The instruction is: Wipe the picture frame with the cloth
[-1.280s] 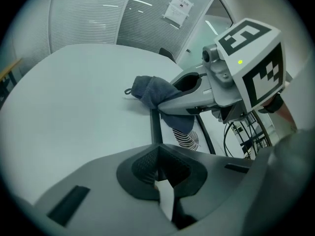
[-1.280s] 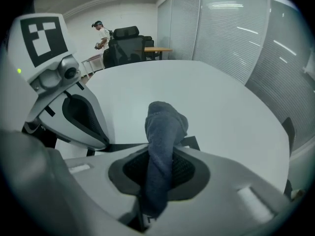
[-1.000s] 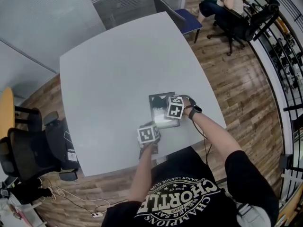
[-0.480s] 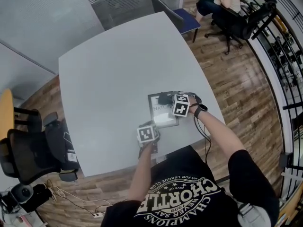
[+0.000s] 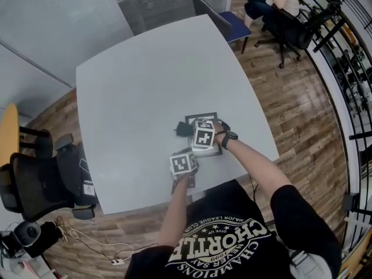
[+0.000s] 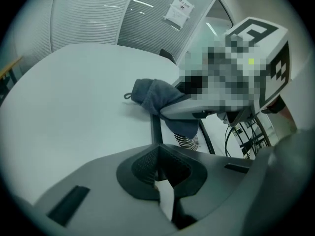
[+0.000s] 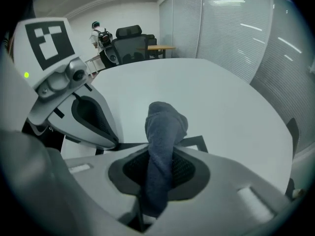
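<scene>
Cloth point(image 7: 165, 132) at the picture frame's point(image 5: 217, 150) left border

Frame flat on the table point(image 5: 145, 86); left gripper point(image 6: 160, 181) pinched shut on the frame's near-left corner; right gripper point(image 7: 158, 178) clamped on the cloth over the frame's left edge; the frame's face lies rightward, so the right gripper looks set to sweep that way.

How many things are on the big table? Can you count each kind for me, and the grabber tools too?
picture frame: 1
cloth, dark grey-blue: 1
grippers: 2, the left gripper and the right gripper
Total: 4
</scene>
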A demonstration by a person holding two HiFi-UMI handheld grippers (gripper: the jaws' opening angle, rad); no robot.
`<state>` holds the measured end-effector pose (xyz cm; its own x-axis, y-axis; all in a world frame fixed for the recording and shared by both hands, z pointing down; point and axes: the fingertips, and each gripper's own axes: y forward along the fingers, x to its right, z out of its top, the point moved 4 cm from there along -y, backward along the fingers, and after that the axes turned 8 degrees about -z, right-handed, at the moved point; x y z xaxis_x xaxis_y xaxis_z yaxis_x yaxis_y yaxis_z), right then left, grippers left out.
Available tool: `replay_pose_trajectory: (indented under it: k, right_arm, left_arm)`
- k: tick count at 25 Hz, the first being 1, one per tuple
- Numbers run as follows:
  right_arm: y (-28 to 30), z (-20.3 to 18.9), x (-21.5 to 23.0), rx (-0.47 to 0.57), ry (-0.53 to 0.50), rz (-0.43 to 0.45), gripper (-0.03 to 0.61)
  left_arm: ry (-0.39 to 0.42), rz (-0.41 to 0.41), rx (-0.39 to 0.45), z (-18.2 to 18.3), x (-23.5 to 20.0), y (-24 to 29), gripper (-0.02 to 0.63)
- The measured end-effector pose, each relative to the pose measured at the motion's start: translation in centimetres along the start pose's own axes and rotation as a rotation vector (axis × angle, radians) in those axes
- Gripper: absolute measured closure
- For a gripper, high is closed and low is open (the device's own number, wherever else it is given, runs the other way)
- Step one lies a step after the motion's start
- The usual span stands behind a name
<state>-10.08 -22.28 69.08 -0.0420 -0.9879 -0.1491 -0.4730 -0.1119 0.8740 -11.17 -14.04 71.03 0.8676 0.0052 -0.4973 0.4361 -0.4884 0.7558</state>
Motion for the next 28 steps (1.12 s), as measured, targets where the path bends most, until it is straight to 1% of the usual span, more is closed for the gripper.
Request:
replay_pose_trajectory:
  k: [2, 5, 12, 17, 19, 23, 28]
  right_arm:
    - [0.3, -0.6, -0.5, -0.011, -0.005, 0.002, 0.503]
    - [-0.2, -1.6, -0.7, -0.014, 0.019, 0.003, 0.503]
    - [-2.6, -6.4, -0.5, -0.062, 0.001, -0.035, 0.503]
    - [-3.7, -9.0, 0.1, -0.106, 0.052, -0.074, 0.503]
    - [-4.0, -9.8, 0.7, -0.109, 0.079, -0.086, 0.503]
    - [-4.4, -10.2, 0.6, -0.085, 0.142, -0.088, 0.503]
    - [-4.1, -10.1, 0.6, -0.100, 0.130, -0.091, 0.503]
  left_arm:
    - [0.003, 0.007, -0.004, -0.1, 0.1, -0.1, 0.618]
    - [0.004, 0.011, -0.001, -0.1, 0.1, -0.1, 0.618]
    - [0.008, 0.016, 0.002, 0.0, 0.3, 0.2, 0.618]
    - [0.018, 0.012, 0.008, 0.1, -0.3, 0.0, 0.618]
    - [0.021, 0.008, 0.009, 0.3, -0.2, -0.1, 0.618]
    - [0.022, 0.006, 0.004, 0.1, 0.0, -0.1, 0.618]
    - [0.021, 0.014, -0.013, -0.1, -0.6, 0.1, 0.618]
